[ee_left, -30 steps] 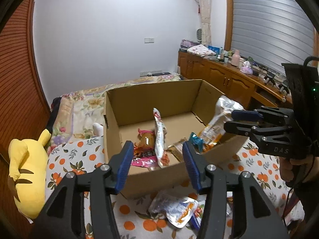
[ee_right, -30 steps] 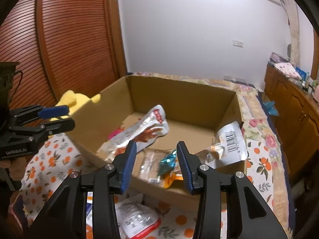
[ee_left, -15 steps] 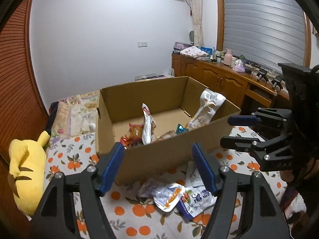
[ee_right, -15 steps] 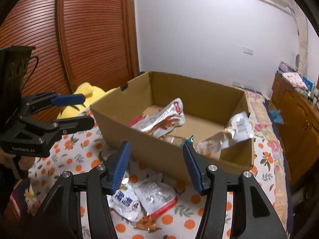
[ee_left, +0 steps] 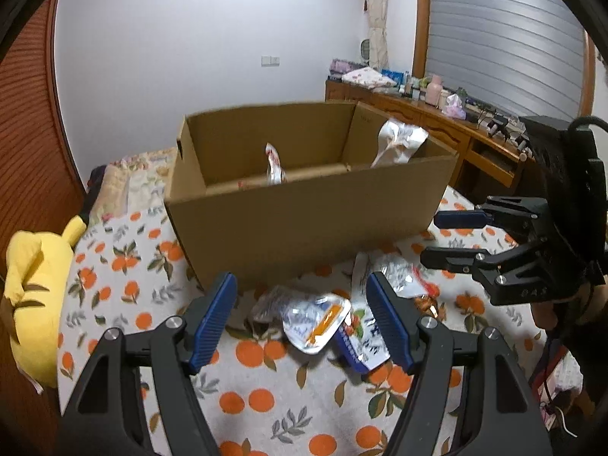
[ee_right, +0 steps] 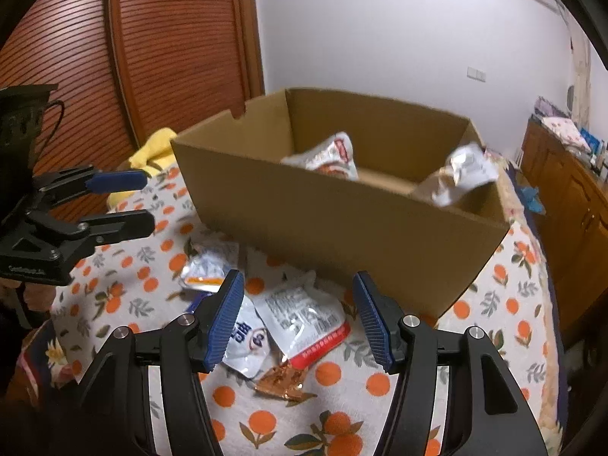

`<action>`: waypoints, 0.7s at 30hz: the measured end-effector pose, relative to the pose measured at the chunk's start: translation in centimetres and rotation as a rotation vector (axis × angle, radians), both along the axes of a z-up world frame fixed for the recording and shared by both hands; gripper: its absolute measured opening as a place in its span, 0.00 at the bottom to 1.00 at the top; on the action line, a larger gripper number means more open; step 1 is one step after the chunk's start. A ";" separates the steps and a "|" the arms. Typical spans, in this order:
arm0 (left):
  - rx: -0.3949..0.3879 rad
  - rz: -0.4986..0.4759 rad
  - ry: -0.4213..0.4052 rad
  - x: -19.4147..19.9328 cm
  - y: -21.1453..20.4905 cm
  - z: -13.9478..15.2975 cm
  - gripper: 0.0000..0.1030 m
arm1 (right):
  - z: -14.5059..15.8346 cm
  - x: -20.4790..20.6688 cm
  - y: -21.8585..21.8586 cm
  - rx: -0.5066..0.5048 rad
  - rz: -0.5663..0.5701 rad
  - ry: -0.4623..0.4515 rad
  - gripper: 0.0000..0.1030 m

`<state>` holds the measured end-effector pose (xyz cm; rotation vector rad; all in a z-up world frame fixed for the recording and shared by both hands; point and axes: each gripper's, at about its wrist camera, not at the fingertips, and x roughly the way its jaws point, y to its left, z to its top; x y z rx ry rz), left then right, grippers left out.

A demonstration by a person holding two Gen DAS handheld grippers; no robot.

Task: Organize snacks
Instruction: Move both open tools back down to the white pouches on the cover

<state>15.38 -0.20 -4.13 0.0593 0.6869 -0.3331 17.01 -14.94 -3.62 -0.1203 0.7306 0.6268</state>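
An open cardboard box (ee_left: pixel 304 220) (ee_right: pixel 342 220) stands on an orange-print cloth, with snack packets (ee_left: pixel 399 144) (ee_right: pixel 334 155) leaning up inside it. In front of the box lie several loose packets. Among them are a silver one with an orange stripe (ee_left: pixel 315 319), a blue-and-white one (ee_right: pixel 247 338), a white one with a red edge (ee_right: pixel 304 319) and a crumpled brown wrapper (ee_right: pixel 285 380). My left gripper (ee_left: pixel 300 285) (ee_right: pixel 149 202) hangs open above the silver packet, holding nothing. My right gripper (ee_right: pixel 297 279) (ee_left: pixel 431 237) hovers over the red-edged packet with its jaws opening and nothing between them.
A yellow plush toy (ee_left: pixel 34 288) lies at the cloth's left edge. Behind the box on the right runs a wooden cabinet (ee_left: pixel 456 129) loaded with bottles and clutter. A slatted wooden door (ee_right: pixel 114 57) stands on the left. Bare cloth lies in the foreground.
Both grippers have drawn back from over the box and sunk toward the loose packets in front of it. Both pairs of jaws stand wider than before.
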 end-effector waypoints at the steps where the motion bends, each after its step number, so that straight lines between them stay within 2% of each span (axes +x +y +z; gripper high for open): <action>1: 0.000 0.001 0.009 0.1 0.0 -0.4 0.69 | -0.5 0.3 0.1 -0.007 0.000 0.012 0.59; 11: 0.008 0.034 0.102 2.1 -0.6 -4.5 0.69 | -3.6 3.3 1.7 -0.030 0.010 0.103 0.59; 21: -0.014 0.048 0.130 3.7 -1.5 -5.5 0.69 | -5.1 5.0 2.4 -0.051 0.027 0.162 0.59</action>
